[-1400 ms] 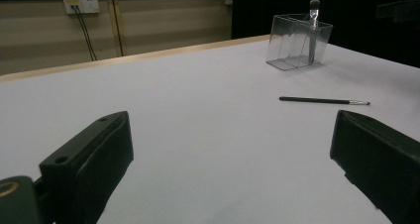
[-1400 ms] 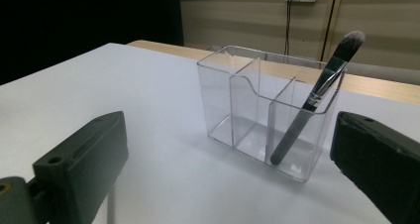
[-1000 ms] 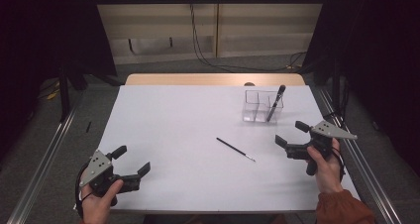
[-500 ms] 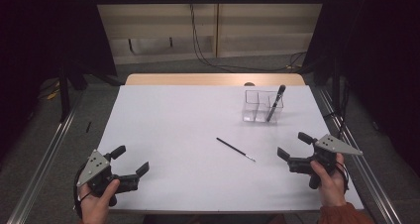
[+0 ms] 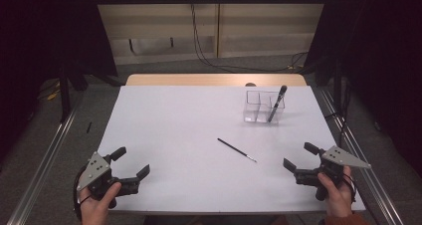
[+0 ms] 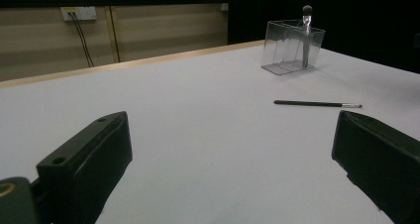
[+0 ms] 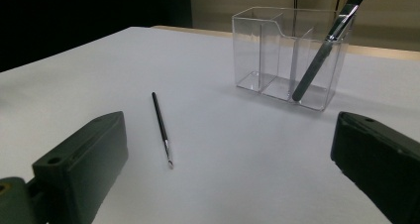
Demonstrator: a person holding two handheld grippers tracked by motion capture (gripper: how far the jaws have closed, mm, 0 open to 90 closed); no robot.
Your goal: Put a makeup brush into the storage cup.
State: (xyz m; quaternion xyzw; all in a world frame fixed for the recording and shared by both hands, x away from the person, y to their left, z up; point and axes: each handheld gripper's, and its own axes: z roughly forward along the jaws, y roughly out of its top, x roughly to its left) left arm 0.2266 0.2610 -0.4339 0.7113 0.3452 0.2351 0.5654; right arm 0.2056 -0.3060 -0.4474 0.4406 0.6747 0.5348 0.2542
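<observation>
1. Brush (image 5: 237, 150) lies flat on the white table (image 5: 174, 135), near its middle, tip towards my right tongs (image 5: 300, 161).
2. I see both tongs with jaws apart and nothing in them; the left tongs (image 5: 130, 165) sit by the near left edge, the right tongs by the near right edge.
3. Open tabletop lies between each pair of tongs and the brush.
4. Clear holder (image 5: 263, 106) stands near the far right edge, a larger brush (image 5: 276, 103) leaning in its right compartment.
</observation>
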